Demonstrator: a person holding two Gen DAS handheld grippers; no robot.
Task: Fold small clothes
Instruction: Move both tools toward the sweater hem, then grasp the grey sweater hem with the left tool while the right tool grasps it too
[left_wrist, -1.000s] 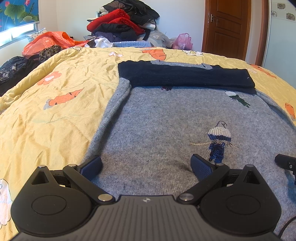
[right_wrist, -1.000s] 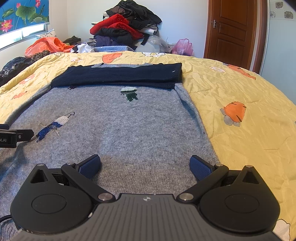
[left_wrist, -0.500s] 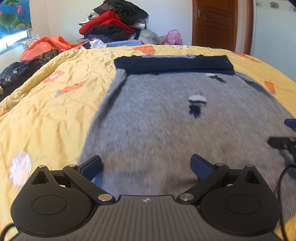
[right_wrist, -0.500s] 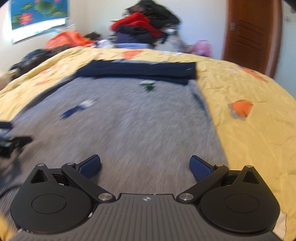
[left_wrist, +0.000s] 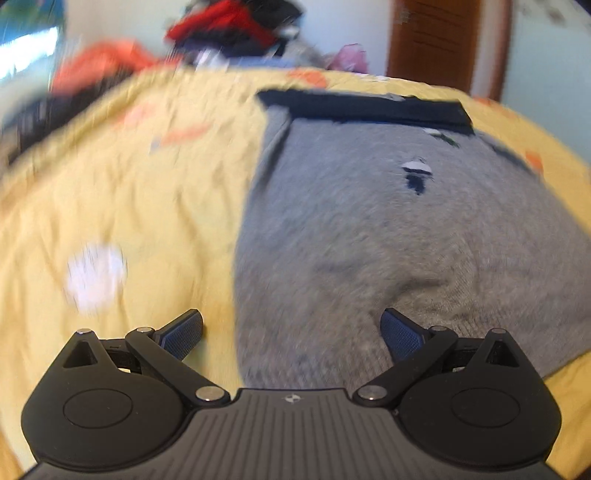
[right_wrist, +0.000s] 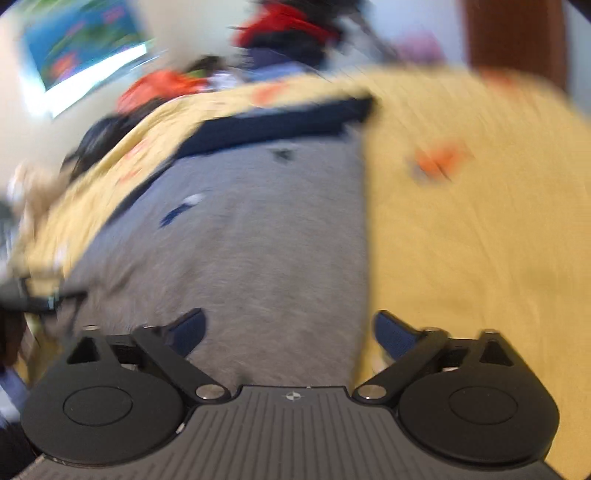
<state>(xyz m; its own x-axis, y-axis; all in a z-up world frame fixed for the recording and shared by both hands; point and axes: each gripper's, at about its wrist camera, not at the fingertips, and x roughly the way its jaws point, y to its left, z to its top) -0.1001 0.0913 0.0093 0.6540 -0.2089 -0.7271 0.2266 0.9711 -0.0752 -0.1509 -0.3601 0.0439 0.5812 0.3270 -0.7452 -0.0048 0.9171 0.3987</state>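
Observation:
A grey knitted sweater (left_wrist: 369, 240) with small bird motifs lies flat on the yellow bedspread (left_wrist: 129, 184), its navy band (left_wrist: 365, 107) at the far end. My left gripper (left_wrist: 291, 321) hangs open over the sweater's near left edge, with one finger over the bedspread and the other over the knit. In the right wrist view the sweater (right_wrist: 258, 240) and its navy band (right_wrist: 280, 122) appear tilted and blurred. My right gripper (right_wrist: 290, 319) straddles the near right edge. Its jaws are closing, with the edge between them, and the pads are clear of the cloth.
A heap of red and black clothes (left_wrist: 236, 26) is piled past the bed's far end, beside an orange bag (left_wrist: 107, 62). A brown wooden door (left_wrist: 443, 40) stands at the back right. Bare yellow bedspread (right_wrist: 480, 240) spreads to the right of the sweater.
Both grippers have drawn back toward the sweater's near end and out to its side edges. The right one has rolled, tilting its view, and its jaws have narrowed slightly.

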